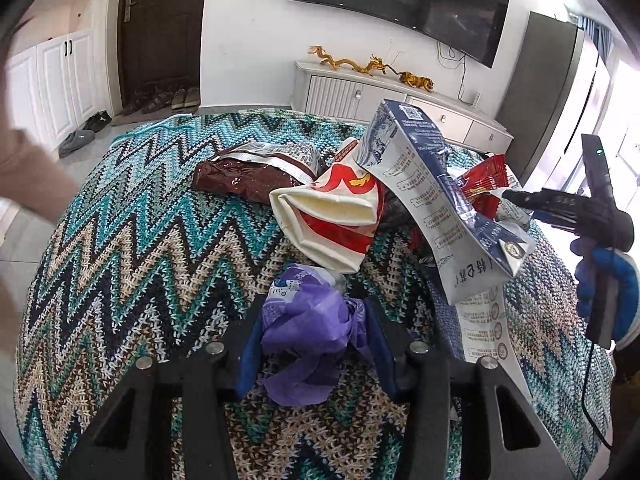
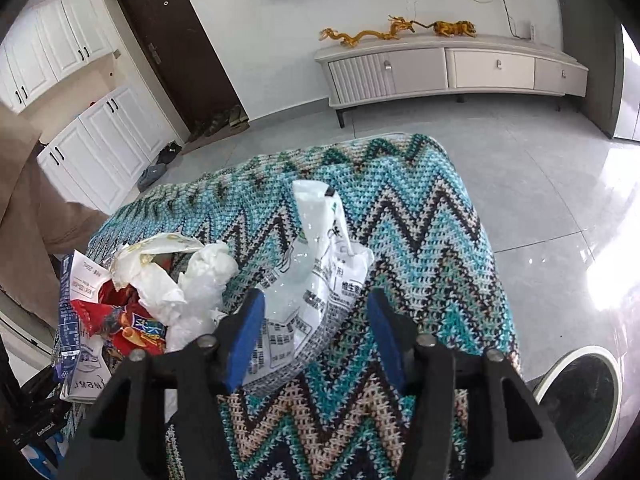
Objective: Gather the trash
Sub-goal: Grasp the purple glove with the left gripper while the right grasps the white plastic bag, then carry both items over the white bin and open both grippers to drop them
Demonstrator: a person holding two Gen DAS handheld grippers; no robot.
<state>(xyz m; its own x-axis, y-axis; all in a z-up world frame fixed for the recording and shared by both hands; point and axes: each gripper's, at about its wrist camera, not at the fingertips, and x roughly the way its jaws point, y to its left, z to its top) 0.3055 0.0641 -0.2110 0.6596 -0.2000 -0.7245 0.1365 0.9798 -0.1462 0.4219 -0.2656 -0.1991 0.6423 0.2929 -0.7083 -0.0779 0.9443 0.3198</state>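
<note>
We see the trash spread on a worktop under a zigzag knit cover (image 1: 132, 248). The left gripper (image 1: 314, 336) has its jaws pressed on a crumpled purple wrapper (image 1: 308, 320); both blue pads touch its sides, so we call it gripped. It is thin film, very light and soft, and it squashes rather than resists, so a pinch across the bunched middle looks right to us.

Beyond it lie a red-and-white paper carton (image 1: 332, 220), flattened and open-mouthed, a blue-and-white milk carton (image 1: 420, 184) standing tilted, a red snack wrapper (image 1: 482, 184) and a dark brown glossy pouch (image 1: 236, 180). We judge the cartons stiffer, best taken at an edge or fold; the glossy pouch looks slippery.

The right gripper (image 2: 316, 336) straddles a clear-and-white printed plastic bag (image 2: 320, 264) lying flat on the cover. The left pad meets the bag's edge, but the right pad stands clear of it, so we read these jaws as part open and not yet gripping. The bag is floppy and slick, and we would take it at a raised crease. Crumpled white tissue (image 2: 200, 276) sits just left of it.

A round white-rimmed bin (image 2: 580, 392) stands on the floor at lower right. Its inside is dark, and we cannot tell its contents.
</note>
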